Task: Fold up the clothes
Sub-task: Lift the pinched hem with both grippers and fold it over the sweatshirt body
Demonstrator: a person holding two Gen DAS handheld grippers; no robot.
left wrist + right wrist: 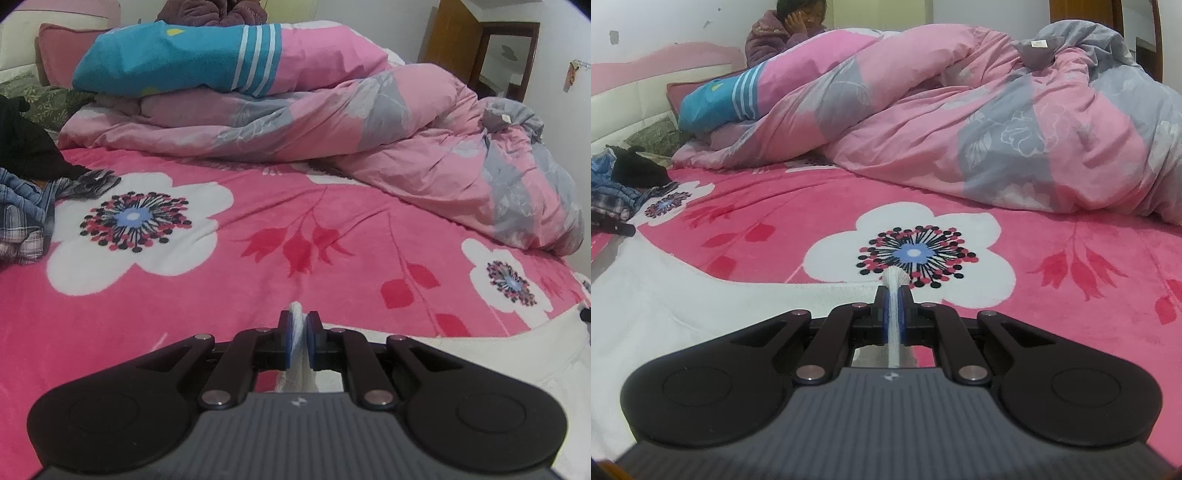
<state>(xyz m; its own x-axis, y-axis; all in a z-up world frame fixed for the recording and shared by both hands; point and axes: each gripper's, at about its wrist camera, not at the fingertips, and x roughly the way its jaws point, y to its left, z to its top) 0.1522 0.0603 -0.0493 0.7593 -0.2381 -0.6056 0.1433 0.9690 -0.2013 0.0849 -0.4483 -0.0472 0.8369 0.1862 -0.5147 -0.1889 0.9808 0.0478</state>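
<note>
While quilts (332, 122) crowd its far side, pink floral bedspread (229, 280) lies flat.

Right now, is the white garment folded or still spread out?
Spread out, not yet folded. The white garment lies flat across the pink blanket, with an edge pinched in the left gripper and another in the right gripper.

Garment (646, 295) lying on blanket (221, 295) at near edge; heaped duvet (369, 147) sitting behind at right; clothes pile (22, 206) lying far left; pillow (166, 59) resting atop duvet.
</note>
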